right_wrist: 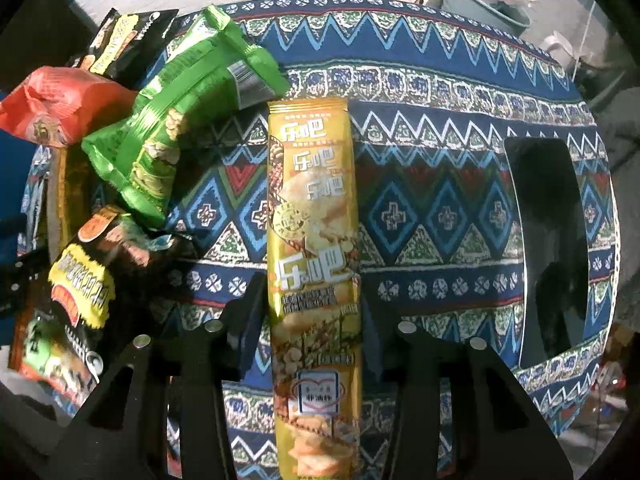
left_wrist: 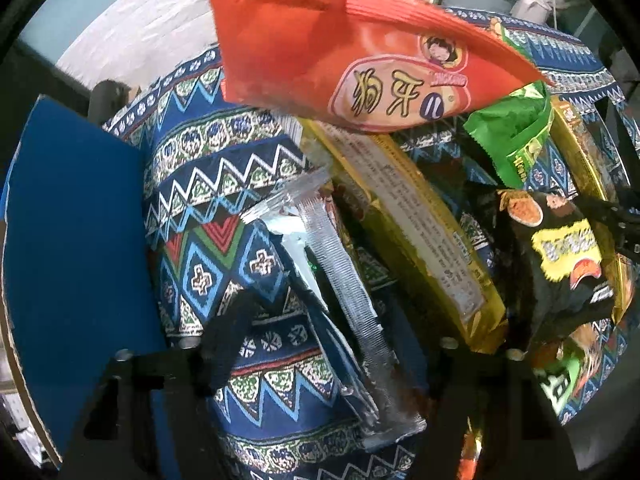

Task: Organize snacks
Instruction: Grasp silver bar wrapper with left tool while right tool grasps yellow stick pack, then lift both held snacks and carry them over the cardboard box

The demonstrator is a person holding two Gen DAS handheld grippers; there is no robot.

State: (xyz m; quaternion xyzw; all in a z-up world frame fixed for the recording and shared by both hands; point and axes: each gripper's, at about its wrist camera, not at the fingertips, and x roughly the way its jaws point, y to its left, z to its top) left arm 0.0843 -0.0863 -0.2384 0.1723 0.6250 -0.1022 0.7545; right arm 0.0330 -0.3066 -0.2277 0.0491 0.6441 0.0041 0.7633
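In the right wrist view, a long yellow snack box point(right_wrist: 312, 208) lies lengthwise on the blue patterned fabric point(right_wrist: 440, 184), and my right gripper point(right_wrist: 312, 324) is shut on its sides. A green bag point(right_wrist: 176, 120), an orange bag point(right_wrist: 60, 108) and a black bag point(right_wrist: 84, 280) are heaped to its left. In the left wrist view, my left gripper point(left_wrist: 340, 320) points down over a silver packet point(left_wrist: 344, 280); it is open, with fabric showing between the left finger point(left_wrist: 228, 336) and the packet. The right finger is hidden. An orange bag point(left_wrist: 340, 52) fills the top, above a second yellow box point(left_wrist: 408, 220).
A blue board point(left_wrist: 72, 240) stands at the left of the left wrist view. A green bag point(left_wrist: 516, 136) and a black bag point(left_wrist: 568, 252) lie to the right. The fabric has a dark handle cut-out point(right_wrist: 548, 248) at its right. A grey bin point(right_wrist: 480, 0) and clutter sit beyond.
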